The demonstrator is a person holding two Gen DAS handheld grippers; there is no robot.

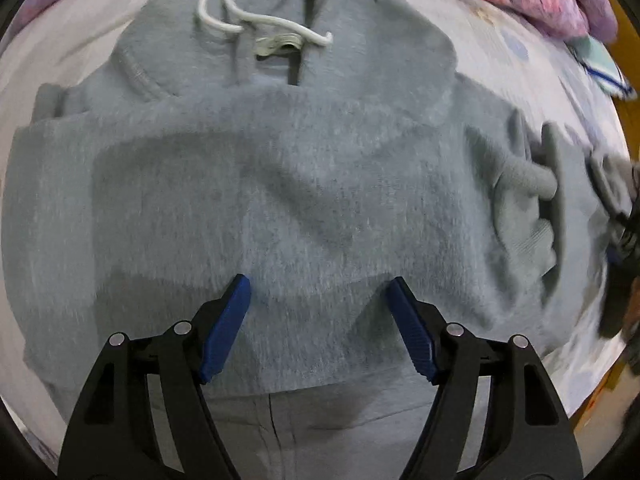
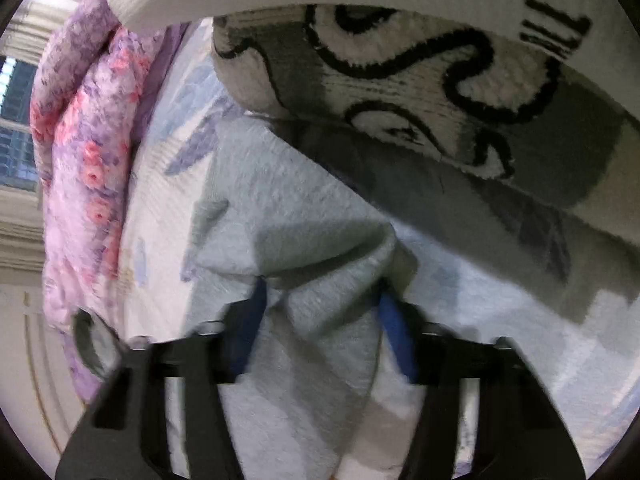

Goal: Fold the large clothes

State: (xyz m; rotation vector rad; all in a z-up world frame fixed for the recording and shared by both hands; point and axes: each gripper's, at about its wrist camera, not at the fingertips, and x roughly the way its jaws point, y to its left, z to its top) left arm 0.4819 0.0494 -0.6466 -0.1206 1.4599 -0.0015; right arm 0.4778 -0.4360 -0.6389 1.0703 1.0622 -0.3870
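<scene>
Hoodie lies flat on the bed sheet, hood and white drawstring at the far end, bottom part already folded up over the chest. Left of the hoodie, bare sheet only. Left gripper hovers over the folded hem, fingers spread wide, holding nothing. Right of the hoodie's chest, the sleeve sits bunched in loose ridges. Right gripper has fabric between its blue pads, but the view is blurred, so I cannot tell whether it is clamped. Floral quilt lies beyond the hoodie; a patterned cloth hangs close over it.

Risks: weak right pinch lets the fabric slip; unpinned fold drags open; sleeve folds in crooked.
</scene>
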